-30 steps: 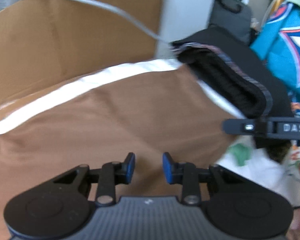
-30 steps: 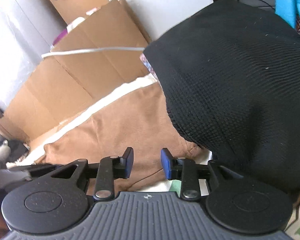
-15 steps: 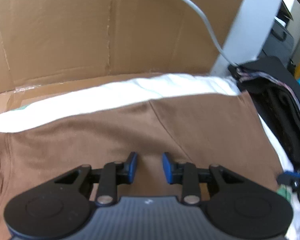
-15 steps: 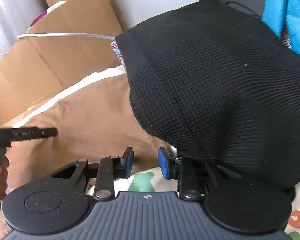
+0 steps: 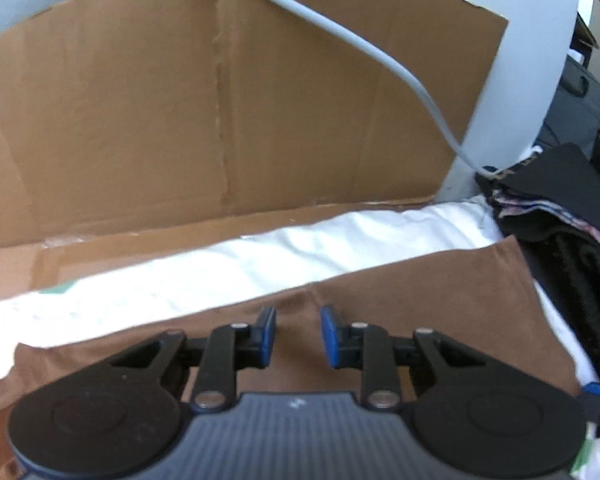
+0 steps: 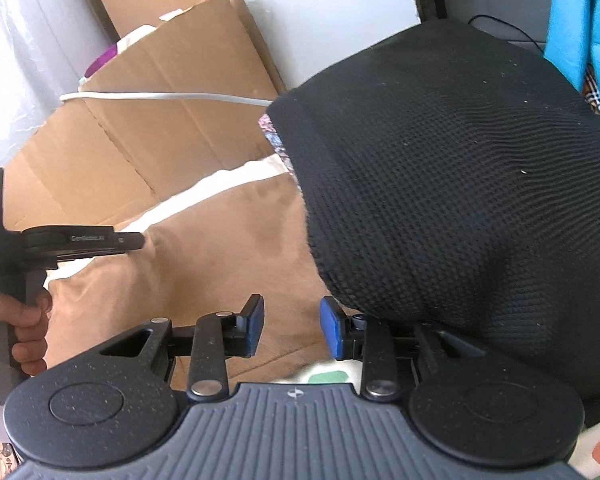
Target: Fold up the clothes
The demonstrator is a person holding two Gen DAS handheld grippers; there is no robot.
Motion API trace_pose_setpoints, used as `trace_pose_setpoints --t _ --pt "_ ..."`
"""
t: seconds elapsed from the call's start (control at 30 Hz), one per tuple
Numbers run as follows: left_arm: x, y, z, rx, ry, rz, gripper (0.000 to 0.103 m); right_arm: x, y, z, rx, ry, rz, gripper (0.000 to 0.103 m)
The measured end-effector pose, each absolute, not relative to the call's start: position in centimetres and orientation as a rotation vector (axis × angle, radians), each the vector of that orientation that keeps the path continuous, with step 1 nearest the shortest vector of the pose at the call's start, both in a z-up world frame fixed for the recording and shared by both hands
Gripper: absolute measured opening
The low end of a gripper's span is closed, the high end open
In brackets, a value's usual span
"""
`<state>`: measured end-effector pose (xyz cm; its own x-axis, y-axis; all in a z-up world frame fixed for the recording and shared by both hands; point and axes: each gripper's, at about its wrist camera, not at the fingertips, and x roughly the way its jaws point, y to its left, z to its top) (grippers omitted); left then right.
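- A white sheet point(image 5: 260, 264) covers the bed-like surface, rumpled, and shows as a bright strip from 9 to 2 o'clock in the left wrist view.
- A brown garment point(image 5: 440, 296) lies flat on the sheet, its far edge straight.
- A stack of black folded clothes point(image 6: 460, 184) sits at 3 o'clock, overlapping the brown garment's right end.
- Flattened cardboard point(image 5: 180, 112) stands along the sheet's far edge at 12 o'clock.

light: bright daylight | glare: white sheet point(image 5: 260, 264) blown out | blur: left view soft | edges: fisheye-bent, dark corners
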<state>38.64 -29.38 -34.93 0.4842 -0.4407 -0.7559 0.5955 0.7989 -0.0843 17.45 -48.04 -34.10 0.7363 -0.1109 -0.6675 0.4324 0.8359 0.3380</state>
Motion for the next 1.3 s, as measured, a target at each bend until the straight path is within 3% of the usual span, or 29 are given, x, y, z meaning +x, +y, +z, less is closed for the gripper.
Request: trace_pose_setpoints --t 0.53,0.87,0.97,1.03,1.1,1.3 --pt "41.5 -33.8 -36.4 0.249 0.895 -0.589 0.028 18.5 -47.3 -35.7 0.452 0.772 -0.323 0.038" --pt "40.0 -30.4 -30.6 0.187 0.801 -0.580 0.026 18.0 -47.0 -32.9 0.488 0.742 -0.319 0.039" --pt "38.6 -28.5 -29.0 0.251 0.789 -0.523 0.039 17.8 -46.4 -32.1 0.465 0.724 -0.313 0.039" --pt "37.1 -26.4 -27.8 0.247 0.782 -0.515 0.061 18.0 -46.4 -31.5 0.452 0.715 -0.305 0.043" --pt "35.5 -24.0 -26.6 0.240 0.786 -0.509 0.072 17.2 -46.3 -30.2 0.438 0.700 -0.290 0.045" --pt "31.5 -16.0 -24.4 0.330 0.785 -0.443 0.076 18.2 -45.1 -28.0 0.406 0.652 -0.258 0.050"
